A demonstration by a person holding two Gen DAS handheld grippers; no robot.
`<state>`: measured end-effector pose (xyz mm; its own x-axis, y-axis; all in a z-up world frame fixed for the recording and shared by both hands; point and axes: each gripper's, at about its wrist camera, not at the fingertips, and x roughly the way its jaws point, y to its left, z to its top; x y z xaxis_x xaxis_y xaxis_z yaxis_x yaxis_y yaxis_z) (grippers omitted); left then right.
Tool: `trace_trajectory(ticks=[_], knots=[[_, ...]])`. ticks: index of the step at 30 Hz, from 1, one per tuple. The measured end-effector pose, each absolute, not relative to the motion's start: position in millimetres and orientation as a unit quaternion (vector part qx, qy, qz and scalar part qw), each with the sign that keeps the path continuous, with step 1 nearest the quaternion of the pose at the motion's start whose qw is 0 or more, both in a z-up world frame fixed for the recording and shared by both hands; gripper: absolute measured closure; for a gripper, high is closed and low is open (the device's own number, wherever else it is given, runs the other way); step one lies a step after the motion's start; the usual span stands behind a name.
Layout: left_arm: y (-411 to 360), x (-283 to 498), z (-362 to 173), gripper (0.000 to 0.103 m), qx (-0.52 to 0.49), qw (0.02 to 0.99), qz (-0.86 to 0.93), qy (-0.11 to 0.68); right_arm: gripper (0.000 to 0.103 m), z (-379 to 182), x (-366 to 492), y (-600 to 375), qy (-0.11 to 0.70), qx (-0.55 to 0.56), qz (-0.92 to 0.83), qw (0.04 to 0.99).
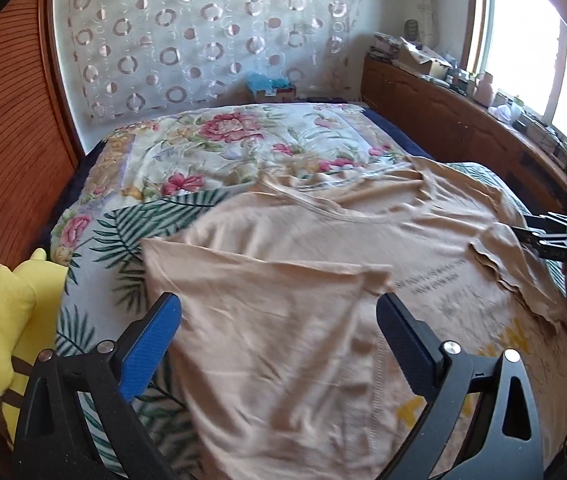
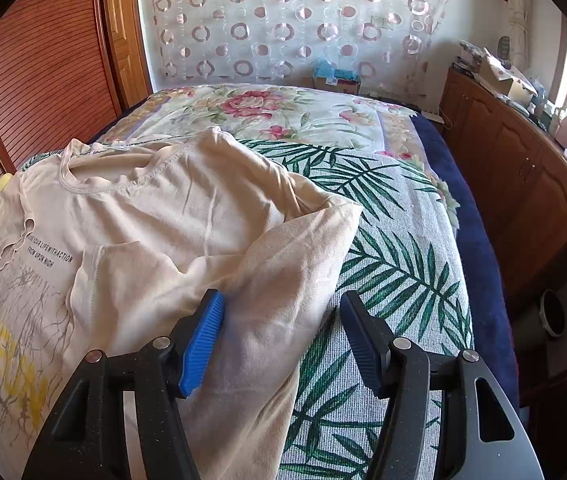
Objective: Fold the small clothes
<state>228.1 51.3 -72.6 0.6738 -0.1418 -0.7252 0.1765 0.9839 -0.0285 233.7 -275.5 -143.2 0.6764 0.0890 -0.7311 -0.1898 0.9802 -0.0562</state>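
A beige T-shirt (image 1: 323,248) with a yellow and grey print lies face up on the bed, collar towards the far end. Its left side is folded over the chest in the left wrist view. My left gripper (image 1: 279,304) hovers open above that folded flap, pads wide apart and off the cloth. In the right wrist view the T-shirt (image 2: 155,216) has its right sleeve and side bunched in a loose fold. My right gripper (image 2: 282,298) stands open around that fold, with the cloth between the jaws and not pinched. The right gripper (image 1: 551,236) also shows at the shirt's far edge.
The bed carries a palm-leaf and floral cover (image 2: 395,248). A yellow plush toy (image 1: 15,300) sits at its left edge by the slatted wooden door (image 1: 3,140). A cluttered wooden cabinet (image 2: 523,168) runs along the right under the window. A cardboard box (image 1: 271,90) stands beyond the bed.
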Motion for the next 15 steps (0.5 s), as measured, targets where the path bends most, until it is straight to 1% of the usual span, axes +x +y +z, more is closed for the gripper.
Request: trace_trajectory(ticks=[4, 8, 10, 12, 13, 15], knots=[[72.8, 243.2, -78.6, 0.012, 0.022, 0.916, -0.061, 0.395, 0.040, -143.2, 233.8, -275.3, 0.395, -0.064, 0.077, 0.913], [94.9, 258.4, -88.6, 0.013, 0.002, 0.913, -0.044, 0.405, 0.040, -143.5, 233.9, -275.1, 0.395, -0.064, 0.076, 0.913], [102.4, 264.3, -95.1, 0.022, -0.003, 0.911, -0.041, 0.411, 0.040, -143.3, 233.6, -276.1, 0.395, -0.064, 0.077, 0.913], [109.4, 273.3, -104.1, 0.024, -0.010, 0.906, -0.037, 0.422, 0.040, -143.5, 233.8, -276.0, 0.395, -0.064, 0.077, 0.913], [113.1, 278.2, -108.8, 0.029, -0.012, 0.903, -0.028, 0.429, 0.040, -143.6, 233.7, -275.9, 0.395, -0.064, 0.077, 0.913], [119.1, 284.7, -114.5, 0.033, -0.015, 0.900, -0.026, 0.435, 0.040, -144.1, 233.3, -275.8, 0.395, -0.066, 0.076, 0.913]])
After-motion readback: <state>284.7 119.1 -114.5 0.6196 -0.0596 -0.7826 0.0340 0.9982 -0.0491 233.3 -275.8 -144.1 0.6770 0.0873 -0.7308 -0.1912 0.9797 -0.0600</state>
